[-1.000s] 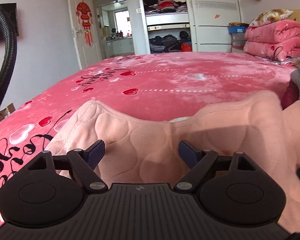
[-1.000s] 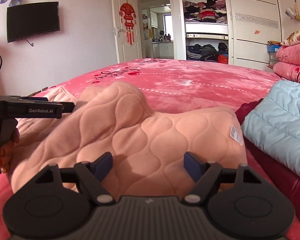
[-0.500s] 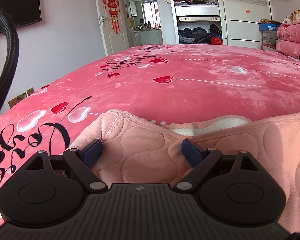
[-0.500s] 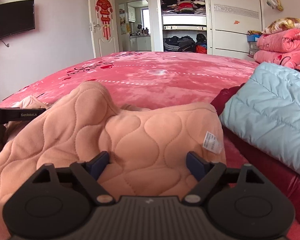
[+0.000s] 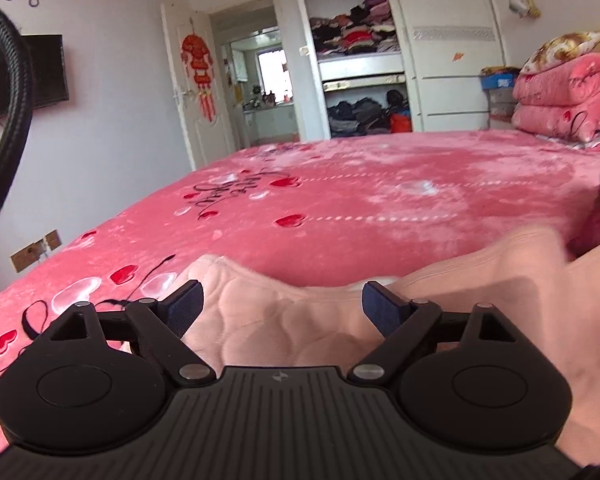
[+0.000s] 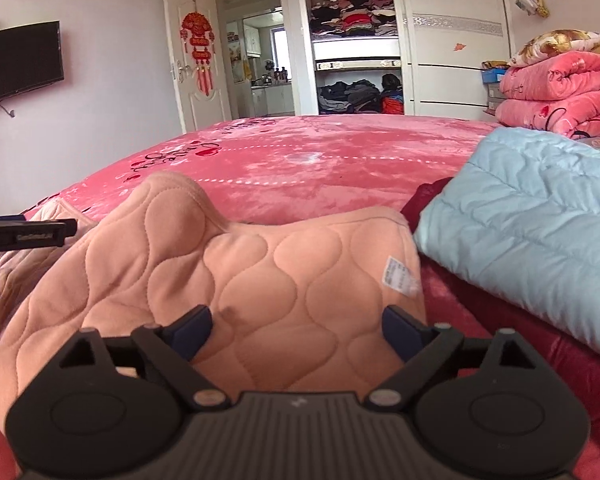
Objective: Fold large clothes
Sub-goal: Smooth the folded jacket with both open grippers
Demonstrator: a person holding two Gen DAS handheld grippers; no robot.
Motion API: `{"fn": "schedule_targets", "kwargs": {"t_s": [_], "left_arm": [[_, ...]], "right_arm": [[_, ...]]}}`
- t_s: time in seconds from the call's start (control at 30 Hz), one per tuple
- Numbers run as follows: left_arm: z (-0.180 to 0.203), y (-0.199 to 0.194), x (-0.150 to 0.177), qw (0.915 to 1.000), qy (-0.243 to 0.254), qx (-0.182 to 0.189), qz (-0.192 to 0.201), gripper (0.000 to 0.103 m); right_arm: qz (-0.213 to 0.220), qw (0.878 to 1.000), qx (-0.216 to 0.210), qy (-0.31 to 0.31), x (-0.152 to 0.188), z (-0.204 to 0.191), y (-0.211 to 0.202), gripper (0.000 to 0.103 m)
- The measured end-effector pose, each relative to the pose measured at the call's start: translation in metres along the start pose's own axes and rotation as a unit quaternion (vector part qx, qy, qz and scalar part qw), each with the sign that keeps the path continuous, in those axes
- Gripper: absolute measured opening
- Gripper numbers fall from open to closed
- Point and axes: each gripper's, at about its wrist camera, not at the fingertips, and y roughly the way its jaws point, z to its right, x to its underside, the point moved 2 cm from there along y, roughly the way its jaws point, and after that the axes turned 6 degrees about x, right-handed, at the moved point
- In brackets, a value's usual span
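Note:
A peach quilted garment point(image 6: 268, 264) lies bunched on the pink bed point(image 6: 340, 160), with a raised hump at its left and a white label point(image 6: 398, 276) near its right edge. My right gripper point(image 6: 296, 328) hovers at the garment's near side. Its jaws are opening, and the cloth lies between them with the pads off it. In the left wrist view the same garment point(image 5: 292, 320) spreads under my left gripper point(image 5: 282, 306), whose jaws stand wide open and grip nothing. The left gripper point(image 6: 28, 234) also shows at the far left of the right wrist view.
A light blue padded jacket point(image 6: 532, 216) lies on the bed to the right, over a dark red cloth point(image 6: 424, 196). Folded pink blankets point(image 6: 560, 88) are stacked at the far right. Beyond the bed are an open wardrobe point(image 6: 352, 40), a door point(image 6: 196, 64) and a wall TV point(image 6: 20, 60).
The right jaws have spread wider over the garment. The left gripper dipped toward the garment's edge half a second ago and has since lifted and pulled back. Neither holds cloth.

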Motion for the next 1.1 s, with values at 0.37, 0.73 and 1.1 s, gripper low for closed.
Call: {"fn": "schedule_targets", "kwargs": {"t_s": [0.37,0.73,1.1], "left_arm": [[0.084,0.01,0.0,0.9987,-0.001,0.003,-0.052,0.1],[0.107,0.054,0.024,0.9961,0.001,-0.058,-0.066,0.103],[0.089,0.019,0.013,0.9984,-0.009,-0.031,-0.046,0.103]], "right_arm": [[-0.007,0.991,0.054,0.124,-0.007,0.056,-0.051,0.099],[-0.017,0.993,0.044,0.106,-0.006,0.073,-0.048,0.1],[-0.057,0.989,0.025,0.133,0.009,0.083,-0.031,0.101]]}}
